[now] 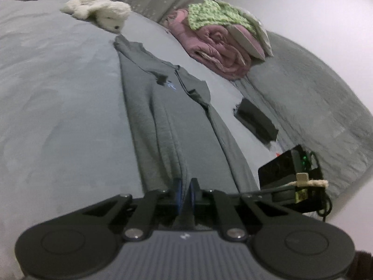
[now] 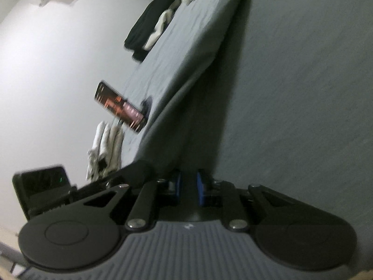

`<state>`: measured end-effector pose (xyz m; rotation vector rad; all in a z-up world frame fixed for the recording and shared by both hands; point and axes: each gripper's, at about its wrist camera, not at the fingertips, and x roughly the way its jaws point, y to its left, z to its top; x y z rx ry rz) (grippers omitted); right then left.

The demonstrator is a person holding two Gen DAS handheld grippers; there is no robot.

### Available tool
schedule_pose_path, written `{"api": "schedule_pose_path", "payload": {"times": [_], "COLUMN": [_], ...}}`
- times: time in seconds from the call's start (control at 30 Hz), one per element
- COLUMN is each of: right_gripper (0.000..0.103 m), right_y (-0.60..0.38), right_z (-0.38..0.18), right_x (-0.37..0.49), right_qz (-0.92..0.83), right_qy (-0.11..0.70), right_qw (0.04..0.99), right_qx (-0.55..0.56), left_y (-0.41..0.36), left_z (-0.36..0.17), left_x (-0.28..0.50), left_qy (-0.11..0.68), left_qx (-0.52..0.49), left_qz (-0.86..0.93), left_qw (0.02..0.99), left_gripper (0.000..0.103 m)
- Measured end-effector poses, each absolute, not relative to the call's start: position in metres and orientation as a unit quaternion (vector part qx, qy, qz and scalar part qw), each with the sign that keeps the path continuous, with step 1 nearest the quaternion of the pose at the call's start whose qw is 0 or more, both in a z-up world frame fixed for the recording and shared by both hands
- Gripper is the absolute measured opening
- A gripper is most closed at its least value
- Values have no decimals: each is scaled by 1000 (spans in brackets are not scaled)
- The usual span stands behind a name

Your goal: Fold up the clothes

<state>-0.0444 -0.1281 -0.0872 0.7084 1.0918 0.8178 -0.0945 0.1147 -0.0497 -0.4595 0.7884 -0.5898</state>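
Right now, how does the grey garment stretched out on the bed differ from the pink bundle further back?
The grey garment lies spread long and flat; the pink bundle is rolled into a thick heap. The garment's near end is pinched in the left gripper; nothing holds the bundle. The bundle carries a green patterned cloth; the garment carries nothing. Both rest on the bed.

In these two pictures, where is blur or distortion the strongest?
Left wrist view: fisheye bends the bed edge; the grey garment is fairly sharp, the far pink bundle soft. Right wrist view: dimmer, tilted, motion-smeared; the lit phone streaks.
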Motion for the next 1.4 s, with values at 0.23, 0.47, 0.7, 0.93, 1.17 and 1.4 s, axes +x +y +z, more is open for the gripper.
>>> {"api": "schedule_pose_path", "payload": {"times": [0.23, 0.47, 0.7, 0.93, 1.17, 1.4], "right_gripper": [19, 43, 43, 43, 14, 3], "right_y": [-153, -204, -229, -205, -195, -201], "right_z": [-83, -62, -52, -65, -69, -62], "right_x": [-46, -51, -43, -29, -17, -20], "right_qz": [384, 356, 331, 331, 336, 303], "right_qy": [528, 513, 482, 493, 476, 487], "right_qw": [682, 724, 749, 735, 735, 769], "right_qx": [329, 292, 311, 326, 348, 282], "left_y": [101, 77, 58, 82, 76, 89], "left_z": [-51, -64, -61, -53, -58, -64], "left_x": [-89, -86, -99, -94, -92, -99], "left_qy": [380, 431, 429, 390, 417, 436], "left_qx": [-201, -167, -131, -191, -151, -138], "left_qz": [-322, -373, -447, -419, -394, -379], "left_qw": [843, 804, 774, 798, 805, 805], "left_gripper": [10, 23, 24, 27, 31, 34]}}
